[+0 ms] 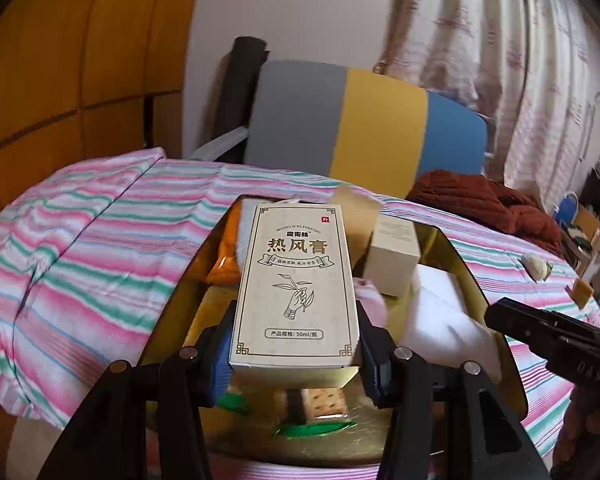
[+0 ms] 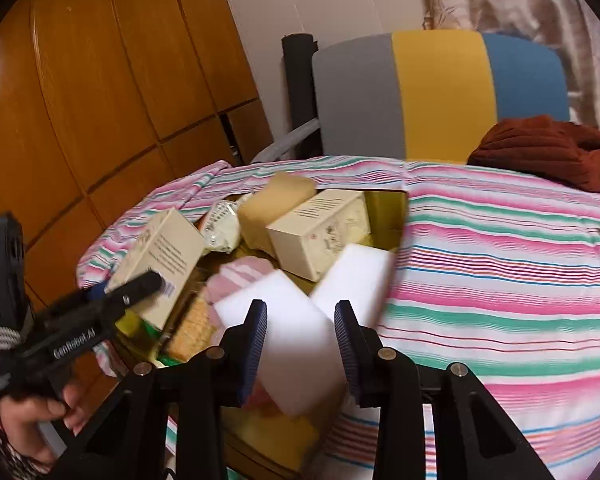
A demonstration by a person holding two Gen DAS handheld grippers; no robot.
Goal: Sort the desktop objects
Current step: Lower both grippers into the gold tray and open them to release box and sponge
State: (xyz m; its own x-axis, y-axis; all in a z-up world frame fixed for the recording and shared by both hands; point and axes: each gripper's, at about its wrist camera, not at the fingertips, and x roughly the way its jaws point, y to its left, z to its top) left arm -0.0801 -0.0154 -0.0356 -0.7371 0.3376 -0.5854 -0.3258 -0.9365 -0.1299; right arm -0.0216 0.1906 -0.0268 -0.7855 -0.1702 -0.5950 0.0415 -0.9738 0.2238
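I am operating in a home bedroom: a striped bedsheet (image 2: 500, 264) covers the work surface, with wooden wardrobe panels (image 2: 100, 80), floral curtains (image 1: 540, 60), a tricolour chair (image 1: 360, 120) and knitted clothing (image 1: 480, 200) around it.

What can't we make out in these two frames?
- Left wrist view: tray contents under the cream box are hidden by the box and left tool.
- Right wrist view: white foam block between the right tool fingers is motion-blurred; contact unclear.
- Right wrist view: print on the cream box is too small.
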